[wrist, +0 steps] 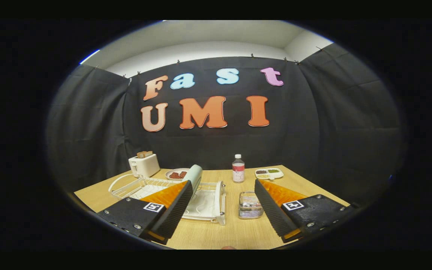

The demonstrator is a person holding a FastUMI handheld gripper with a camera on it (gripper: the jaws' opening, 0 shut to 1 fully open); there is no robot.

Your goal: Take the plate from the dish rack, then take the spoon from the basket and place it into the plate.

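Note:
My gripper [223, 187] is open and holds nothing, hovering above the near side of the wooden table [216, 232]. A white wire dish rack [208, 204] stands just ahead of the left finger, which partly covers it. A pale plate [193, 175] stands on edge in the rack, right beyond the left fingertip. A small shiny basket [249, 205] sits on the table between the fingers, closer to the right one. Its contents are too small to make out, so I cannot pick out the spoon.
A white toaster [144, 164] with bread in it stands at the back left. Behind the rack lies a dish of red food [176, 174]. A water bottle [238, 168] and a divided snack tray [269, 173] stand at the back. Black cloth walls the booth.

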